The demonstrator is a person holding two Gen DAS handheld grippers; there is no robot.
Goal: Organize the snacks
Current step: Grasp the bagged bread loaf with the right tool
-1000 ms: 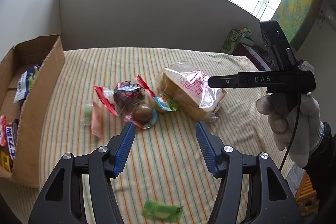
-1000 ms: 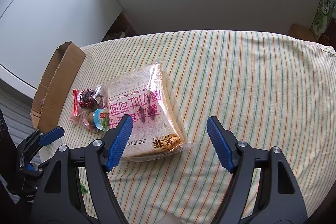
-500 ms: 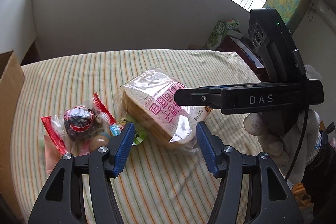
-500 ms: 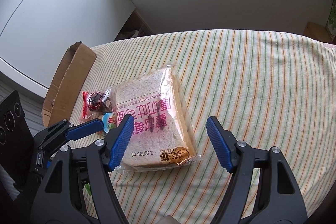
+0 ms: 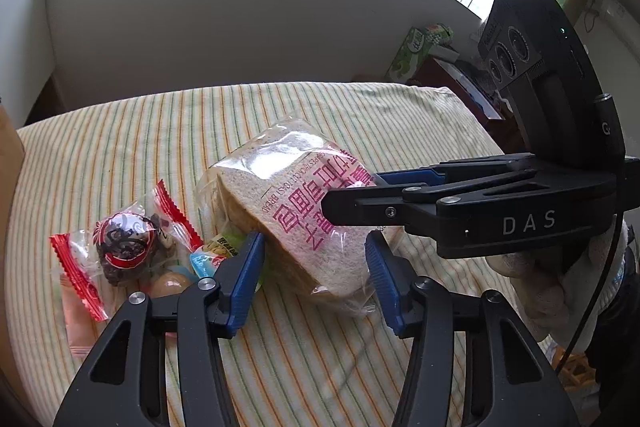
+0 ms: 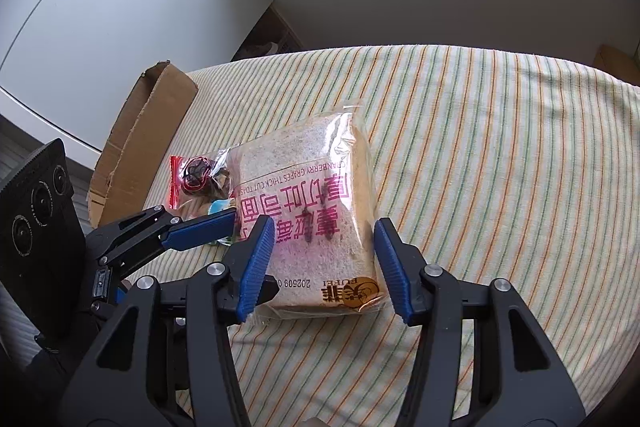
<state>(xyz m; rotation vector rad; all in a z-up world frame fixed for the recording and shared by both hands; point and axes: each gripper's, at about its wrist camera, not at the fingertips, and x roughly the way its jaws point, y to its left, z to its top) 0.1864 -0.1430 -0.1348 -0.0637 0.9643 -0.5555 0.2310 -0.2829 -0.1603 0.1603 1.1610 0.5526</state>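
Observation:
A clear bag of sliced toast with pink print [image 5: 292,203] [image 6: 316,203] lies on the striped cloth. My left gripper [image 5: 314,281] is open, its blue fingers on either side of the bag's near corner. My right gripper [image 6: 324,265] is open too, straddling the bag's near end; it shows from the side in the left wrist view [image 5: 400,199], above the bag. A red-edged snack pack [image 5: 124,243] [image 6: 196,175] and small wrapped sweets [image 5: 208,259] lie left of the bread.
A cardboard box [image 6: 140,143] stands at the cloth's left edge. A pink wrapper [image 5: 80,327] lies near the left fingers. A green carton [image 5: 412,55] and dark furniture stand beyond the table's far right corner. A wall runs behind the table.
Both grippers have moved in on the bread bag and now straddle it. The left view swung right, so the box has almost left it. Both stay open.

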